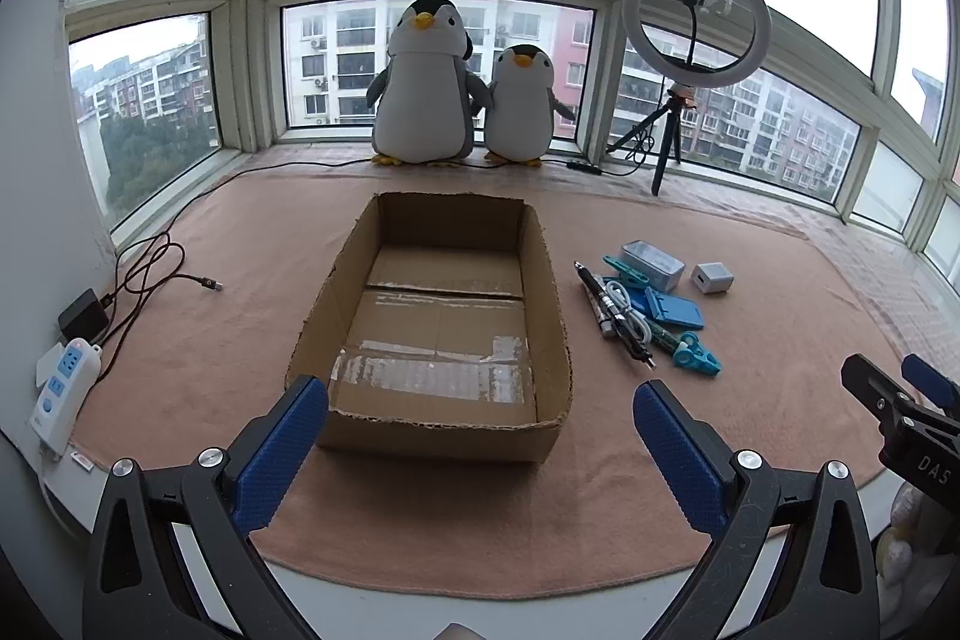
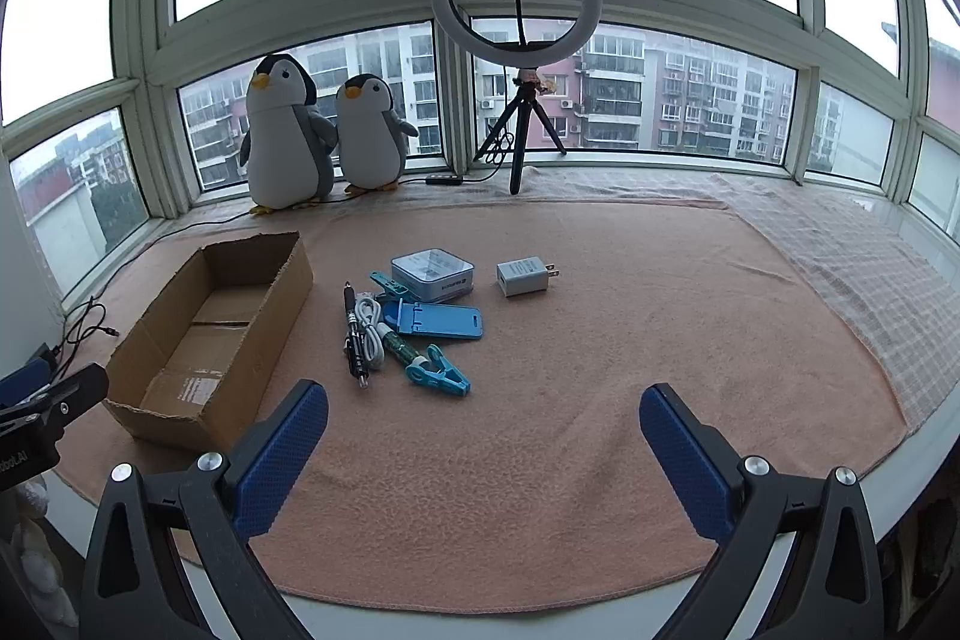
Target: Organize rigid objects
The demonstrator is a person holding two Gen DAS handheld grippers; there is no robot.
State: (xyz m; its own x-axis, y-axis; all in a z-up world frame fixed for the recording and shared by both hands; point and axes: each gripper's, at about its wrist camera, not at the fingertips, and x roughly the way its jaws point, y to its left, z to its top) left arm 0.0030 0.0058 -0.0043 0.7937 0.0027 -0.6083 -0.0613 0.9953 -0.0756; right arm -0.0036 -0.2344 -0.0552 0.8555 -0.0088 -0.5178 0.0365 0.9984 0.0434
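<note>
Left hand-held gripper [image 1: 480,436] spread wide, nothing between its blue pads, hovering over the near edge of the surface and aimed at the cardboard box [image 1: 438,334]. Right hand-held gripper [image 2: 483,436] likewise spread wide and empty, over bare pink cloth [image 2: 600,340] near the front edge.

Box open-topped and completely empty, only tape strips on its floor; standing left of centre on the cloth.

Just right of the box, all still loose in one cluster on the cloth: silver tin [image 2: 432,274], white charger plug [image 2: 523,277] slightly apart toward the right, blue phone stand [image 2: 444,322], coiled white cable [image 2: 371,322], dark pen [image 2: 354,340], teal clip [image 2: 438,375], second teal clip [image 2: 387,285] beside the tin.

Along the far edge by the window: two plush penguins [image 1: 420,88], ring light on tripod [image 1: 696,19].

Judged progress: not begun; nothing packed, every item still to be moved into the box.
</note>
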